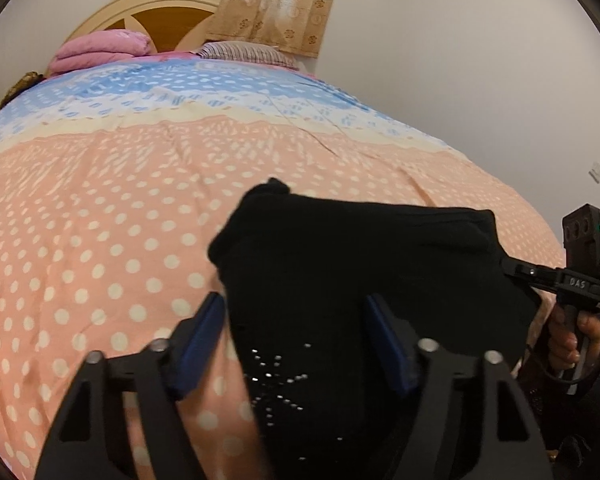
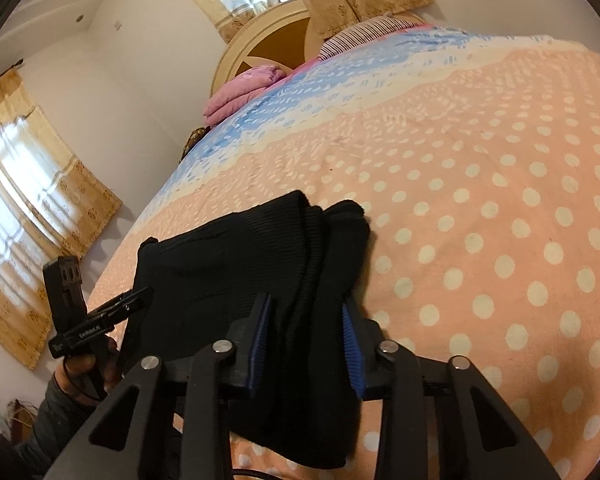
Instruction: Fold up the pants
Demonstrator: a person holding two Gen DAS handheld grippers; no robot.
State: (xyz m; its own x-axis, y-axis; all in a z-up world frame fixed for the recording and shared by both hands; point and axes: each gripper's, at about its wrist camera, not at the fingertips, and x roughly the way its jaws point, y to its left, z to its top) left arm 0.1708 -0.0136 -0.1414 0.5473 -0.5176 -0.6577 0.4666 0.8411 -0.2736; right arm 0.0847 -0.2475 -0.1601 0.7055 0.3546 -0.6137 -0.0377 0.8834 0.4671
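Note:
Black pants (image 1: 360,264) lie folded in a thick bundle on the pink polka-dot bedspread (image 1: 100,220). My left gripper (image 1: 296,320) is open, its blue pads (image 1: 204,336) straddling the near edge of the bundle. In the right wrist view the pants (image 2: 260,256) show stacked ribbed layers. My right gripper (image 2: 306,320) is open, its pads (image 2: 260,332) on either side of the bundle's layered edge. Each view shows the other gripper at the bundle's far side: the right one in the left wrist view (image 1: 512,268), the left one in the right wrist view (image 2: 140,296).
The bedspread (image 2: 480,200) turns blue toward the headboard (image 1: 160,12). A folded pink quilt (image 1: 100,50) and a striped pillow (image 1: 240,50) lie at the head. Curtained windows (image 2: 24,208) and a wall (image 1: 460,80) border the bed.

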